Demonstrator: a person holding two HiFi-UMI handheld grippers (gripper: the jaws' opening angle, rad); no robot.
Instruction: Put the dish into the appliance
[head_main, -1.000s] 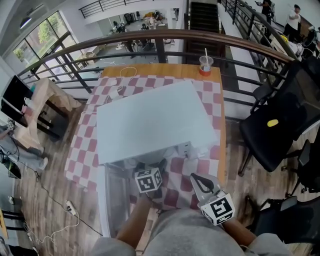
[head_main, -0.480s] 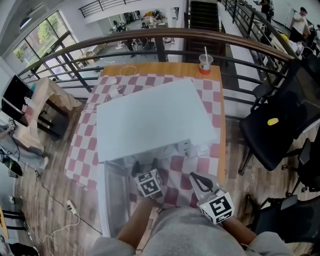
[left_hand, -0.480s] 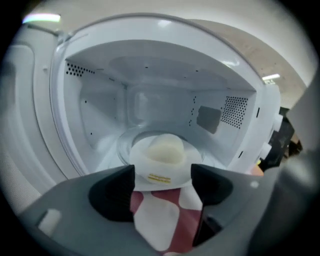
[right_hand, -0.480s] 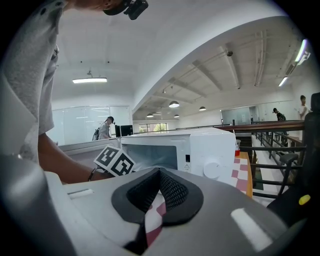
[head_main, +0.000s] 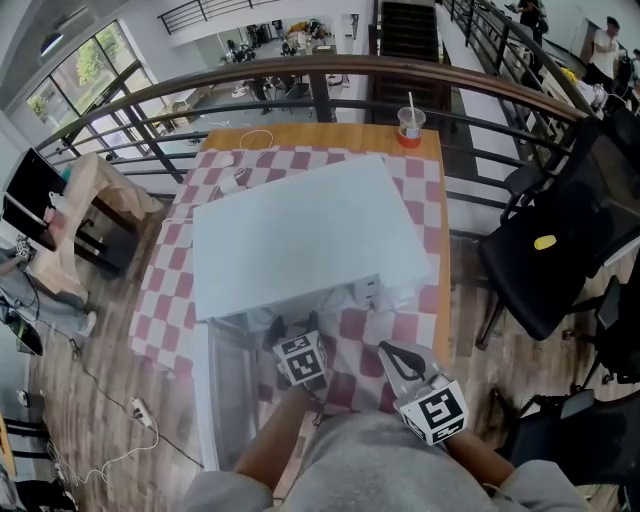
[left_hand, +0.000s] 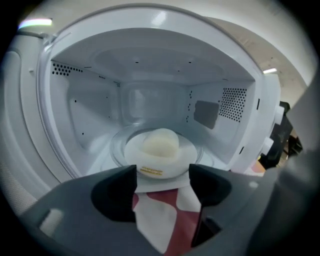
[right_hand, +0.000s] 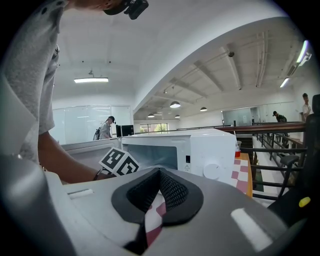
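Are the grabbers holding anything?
Nothing is held. The left hand-held gripper, jaws just closing a little, is empty; the dish sits in the microwave. The right hand-held gripper is shut, empty.

Head view: from above the person, facing steeply down; white microwave (head_main: 305, 240) at frame centre, counter (head_main: 330, 140) around it.
Left gripper view: very near, facing straight into the open cavity.
Right gripper view: low, near level, further back, facing the microwave's front obliquely.
All three share the microwave.
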